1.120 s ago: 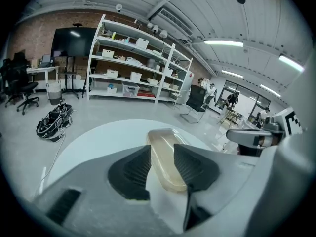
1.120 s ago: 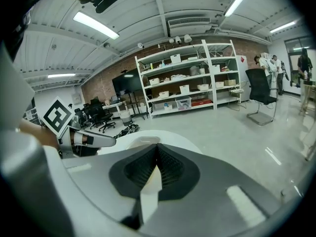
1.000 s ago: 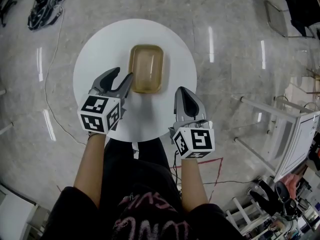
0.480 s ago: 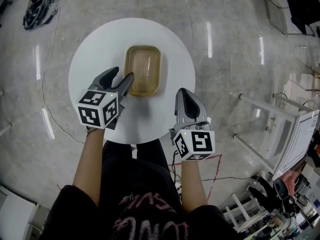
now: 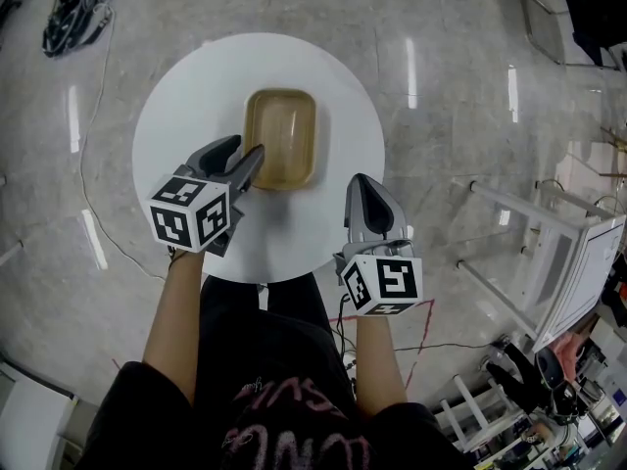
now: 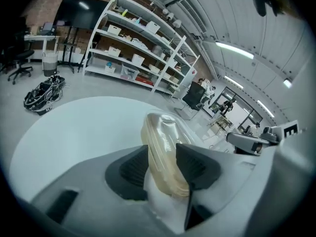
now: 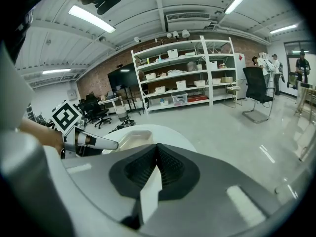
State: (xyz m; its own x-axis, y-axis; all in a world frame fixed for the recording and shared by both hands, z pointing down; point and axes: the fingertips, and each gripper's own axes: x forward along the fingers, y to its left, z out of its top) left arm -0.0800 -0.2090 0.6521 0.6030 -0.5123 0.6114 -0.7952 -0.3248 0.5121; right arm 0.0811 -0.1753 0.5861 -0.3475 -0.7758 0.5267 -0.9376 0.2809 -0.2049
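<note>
A translucent tan plastic container (image 5: 280, 137) sits in the middle of a round white table (image 5: 186, 86). My left gripper (image 5: 245, 161) is shut on the container's near left rim. In the left gripper view the container (image 6: 159, 132) stands tilted up between the two dark pads (image 6: 133, 169). My right gripper (image 5: 364, 196) hovers over the table's near right edge, shut with nothing in it. In the right gripper view the jaws (image 7: 157, 158) meet; beyond them I see the left gripper (image 7: 94, 142) and the container (image 7: 132, 137).
A bundle of cables (image 5: 69, 13) lies on the floor far left of the table. White frames (image 5: 578, 253) stand to the right, and a black chair (image 5: 598, 8) at the far right. White shelving (image 6: 138, 53) lines the brick wall.
The left gripper has rolled slightly and the container's gripped end now rises more steeply between its jaws. The right gripper has hardly moved.
</note>
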